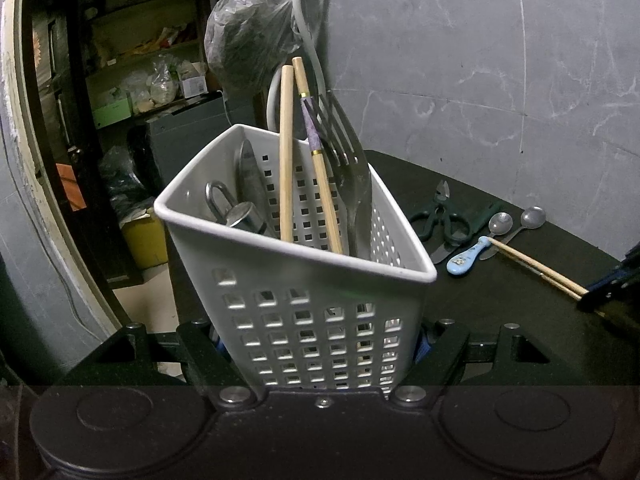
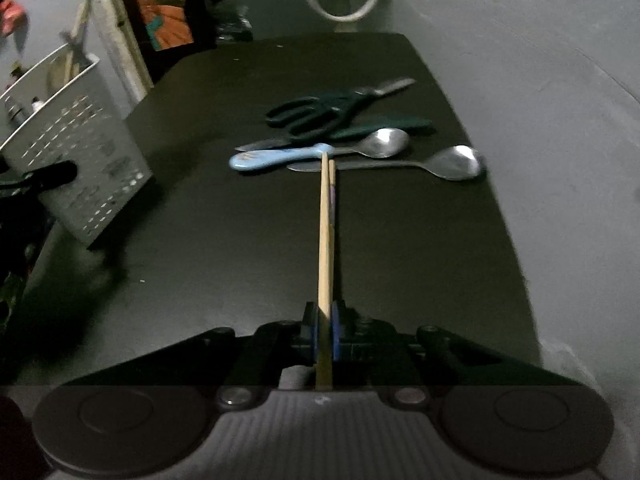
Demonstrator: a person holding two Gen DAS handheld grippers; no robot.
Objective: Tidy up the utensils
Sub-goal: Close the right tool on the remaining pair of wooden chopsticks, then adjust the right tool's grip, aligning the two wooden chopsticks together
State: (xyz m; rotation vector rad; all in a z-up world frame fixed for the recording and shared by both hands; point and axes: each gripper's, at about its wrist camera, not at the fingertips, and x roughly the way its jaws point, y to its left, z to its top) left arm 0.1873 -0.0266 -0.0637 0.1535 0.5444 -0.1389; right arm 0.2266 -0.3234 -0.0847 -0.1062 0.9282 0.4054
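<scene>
Black hand-held gripper [image 2: 325, 334] — blue pads [image 2: 335, 332], silver screws

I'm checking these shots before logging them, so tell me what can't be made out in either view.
- Left wrist view: the lower ends of the utensils in the white basket are hidden by its wall.
- Left wrist view: the right claw is cut off by the right edge, where it meets the chopsticks.
- Right wrist view: the basket's contents are blurred and cut by the left edge.
- Right wrist view: the print on the blue spoon handle is too blurred to read.

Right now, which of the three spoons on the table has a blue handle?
The blue-handled spoon, nearest the white basket. The chopsticks' tips rest on its handle. The other two spoons are all metal.
</scene>
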